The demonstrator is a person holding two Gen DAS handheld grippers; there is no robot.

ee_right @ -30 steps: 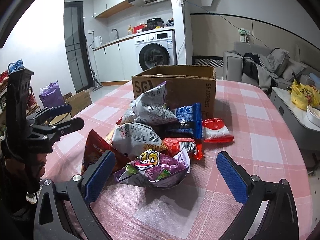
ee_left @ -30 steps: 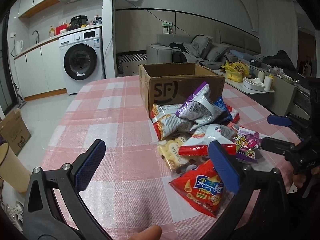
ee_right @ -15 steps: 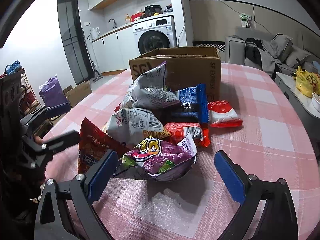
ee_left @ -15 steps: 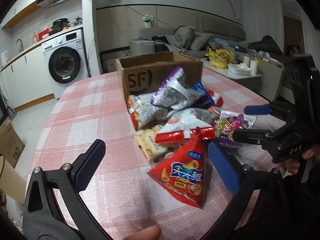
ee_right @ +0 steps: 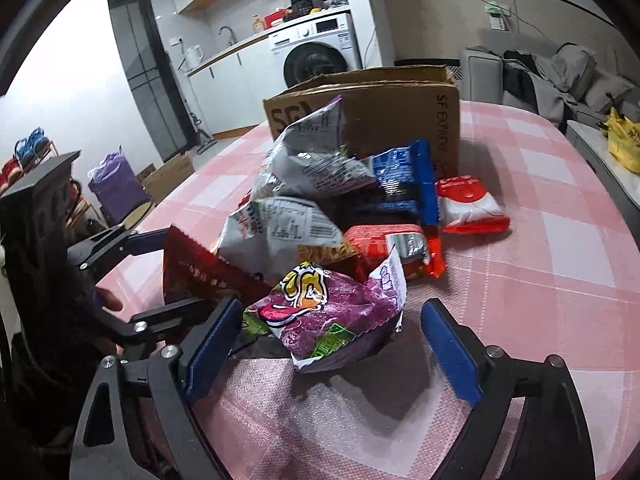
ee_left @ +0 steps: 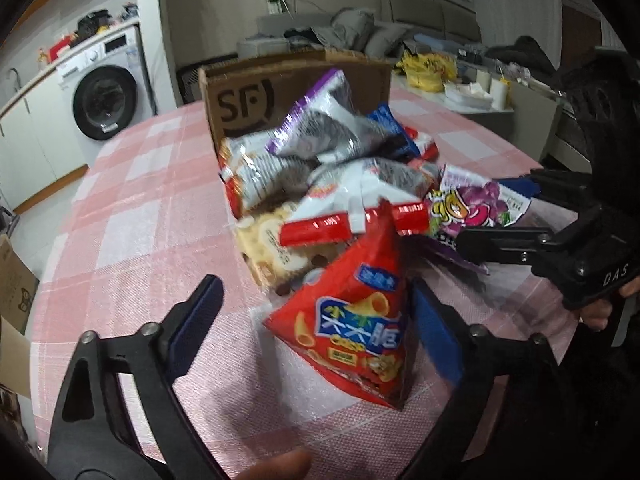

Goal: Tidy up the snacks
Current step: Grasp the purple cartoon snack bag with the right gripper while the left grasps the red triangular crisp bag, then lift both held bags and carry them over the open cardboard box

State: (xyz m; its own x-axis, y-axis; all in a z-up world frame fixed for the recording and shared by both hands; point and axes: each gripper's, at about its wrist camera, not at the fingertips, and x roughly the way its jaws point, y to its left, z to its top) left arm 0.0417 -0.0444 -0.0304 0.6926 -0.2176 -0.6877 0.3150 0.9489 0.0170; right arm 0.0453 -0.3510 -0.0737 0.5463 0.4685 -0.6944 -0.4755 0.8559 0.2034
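Observation:
A pile of snack bags lies on the pink checked table in front of an open SF cardboard box; the box also shows in the right wrist view. My left gripper is open, its fingers on either side of a red snack bag. My right gripper is open around a purple snack bag, which also shows in the left wrist view. Silver bags, a blue bag and a red-and-white bag lie behind.
A washing machine and cabinets stand beyond the table's far left. A sofa and a side table with a yellow bag are at the right. Boxes sit on the floor at left.
Both grippers have moved in toward the pile. The red bag now stands between my left fingers and the purple bag between my right fingers.

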